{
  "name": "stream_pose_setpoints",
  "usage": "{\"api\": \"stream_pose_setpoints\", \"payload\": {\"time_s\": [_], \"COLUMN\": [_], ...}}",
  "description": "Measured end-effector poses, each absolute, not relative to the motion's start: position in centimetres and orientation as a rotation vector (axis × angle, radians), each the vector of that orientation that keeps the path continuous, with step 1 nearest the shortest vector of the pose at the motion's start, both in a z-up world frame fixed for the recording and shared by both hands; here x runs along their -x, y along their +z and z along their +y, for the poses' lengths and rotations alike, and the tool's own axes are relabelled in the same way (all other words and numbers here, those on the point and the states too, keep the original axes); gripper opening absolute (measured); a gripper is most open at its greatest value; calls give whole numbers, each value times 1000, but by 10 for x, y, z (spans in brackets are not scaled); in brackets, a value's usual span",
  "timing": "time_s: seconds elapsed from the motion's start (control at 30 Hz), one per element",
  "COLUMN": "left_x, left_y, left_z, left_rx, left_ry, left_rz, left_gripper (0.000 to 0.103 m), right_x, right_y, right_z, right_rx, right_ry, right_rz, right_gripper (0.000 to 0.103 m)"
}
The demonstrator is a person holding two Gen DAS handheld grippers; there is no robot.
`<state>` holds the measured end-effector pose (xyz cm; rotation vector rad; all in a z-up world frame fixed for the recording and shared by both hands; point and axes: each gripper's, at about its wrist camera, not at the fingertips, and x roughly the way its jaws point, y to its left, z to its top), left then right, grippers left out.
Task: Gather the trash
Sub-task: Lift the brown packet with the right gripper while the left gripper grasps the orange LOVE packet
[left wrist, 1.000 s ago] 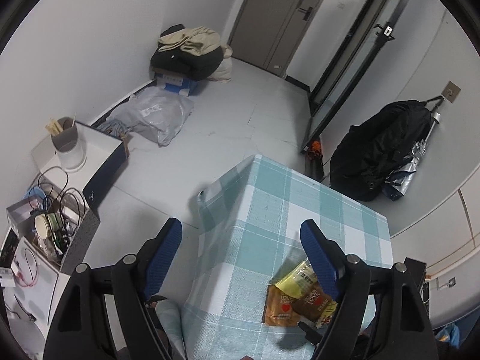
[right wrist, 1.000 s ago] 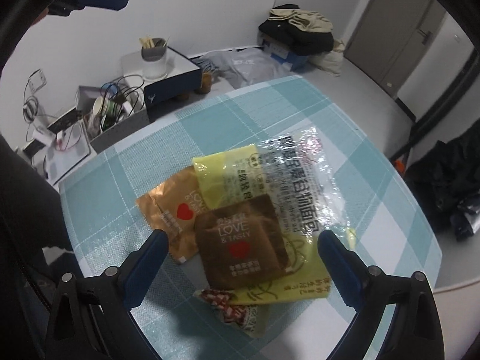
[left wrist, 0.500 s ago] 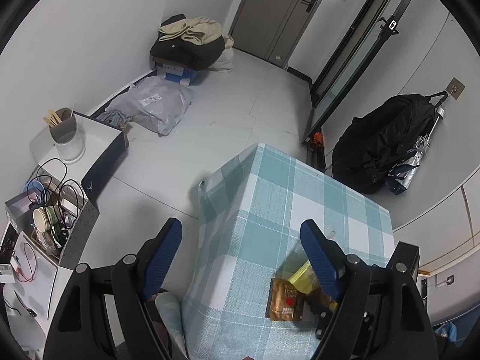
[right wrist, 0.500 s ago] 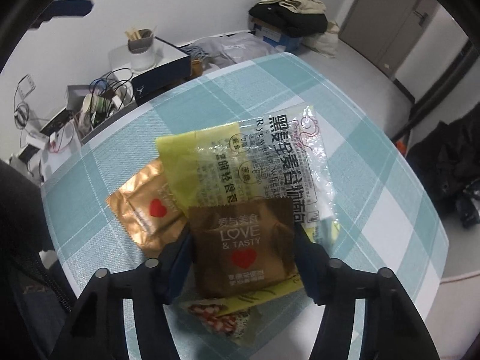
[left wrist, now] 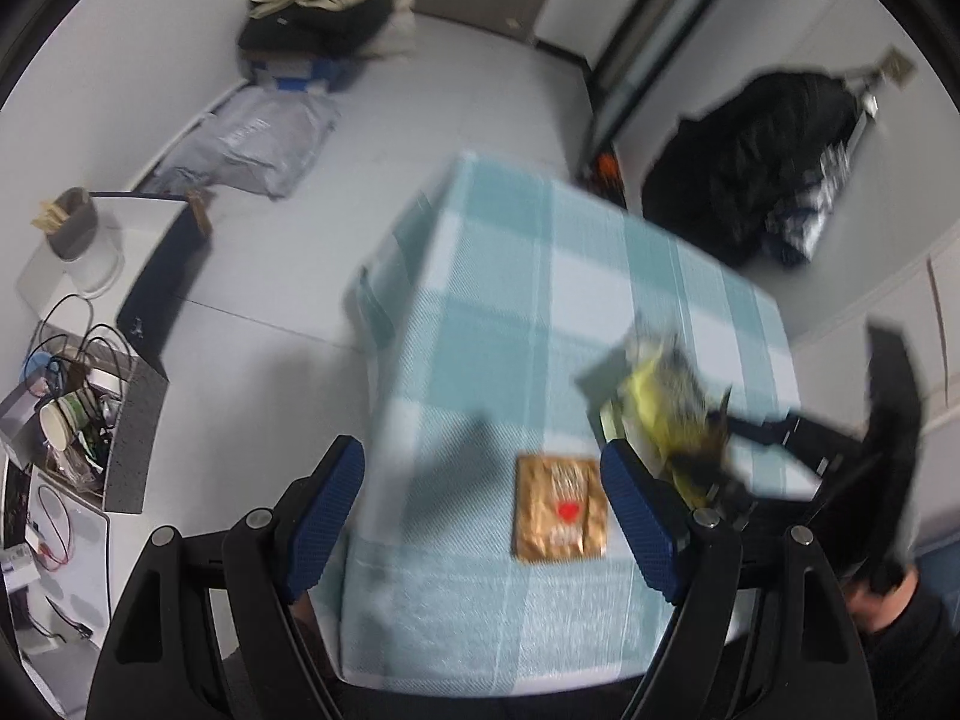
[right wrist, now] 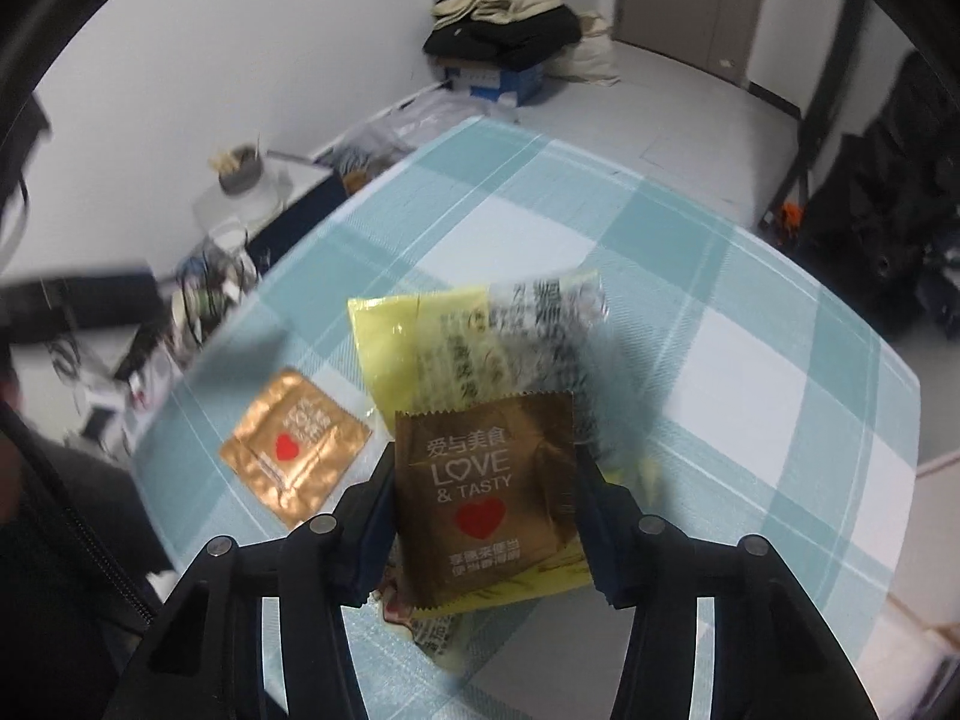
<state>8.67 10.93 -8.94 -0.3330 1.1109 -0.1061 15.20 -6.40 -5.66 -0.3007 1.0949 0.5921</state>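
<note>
My right gripper (right wrist: 483,516) is shut on a bunch of wrappers: a brown "LOVE & TASTY" wrapper (right wrist: 486,498) in front and a yellow and clear plastic bag (right wrist: 480,348) behind it, lifted off the table. In the left wrist view the bunch (left wrist: 672,414) hangs blurred in the air at the right. A gold wrapper with a red heart (right wrist: 294,447) lies flat on the checked tablecloth (right wrist: 690,300); it also shows in the left wrist view (left wrist: 561,507). My left gripper (left wrist: 483,516) is open and empty above the table's near left edge.
On the floor left of the table stand a white box with a cup (left wrist: 84,240) and a grey bin of cables and cups (left wrist: 78,414). Clothes on boxes (left wrist: 324,24) lie by the far wall. A black bag (left wrist: 756,162) hangs at the right.
My right gripper has closed on the brown wrapper and yellow bag and lifted them off the table. The gold wrapper stays on the cloth. My left gripper's view has shifted over the table.
</note>
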Motion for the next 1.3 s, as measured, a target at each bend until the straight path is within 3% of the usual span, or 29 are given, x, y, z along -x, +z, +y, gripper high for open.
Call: {"api": "stream_pose_setpoints", "payload": {"time_s": [0.87, 0.93, 1.0, 1.17, 1.27, 1.3], "left_x": [-88, -87, -85, -84, -84, -86], "left_y": [-133, -134, -133, -130, -128, -129], "left_z": [32, 27, 23, 23, 20, 19], "left_rx": [48, 4, -59, -49, -46, -42], "left_ry": [-88, -68, -48, -49, -52, -52], "left_rz": [1276, 1277, 1274, 1276, 1264, 1265], "left_gripper": [78, 74, 62, 52, 31, 31], "right_x": [-156, -156, -155, -153, -151, -151], "right_y": [-22, -20, -16, -10, -11, -12], "right_z": [-132, -135, -139, -146, -148, -149], "right_rx": [71, 74, 65, 55, 64, 64], "right_ry": [552, 541, 539, 526, 513, 508], "right_rz": [1041, 1037, 1026, 1011, 1013, 1016], "right_gripper": [50, 50, 50, 50, 50, 50]}}
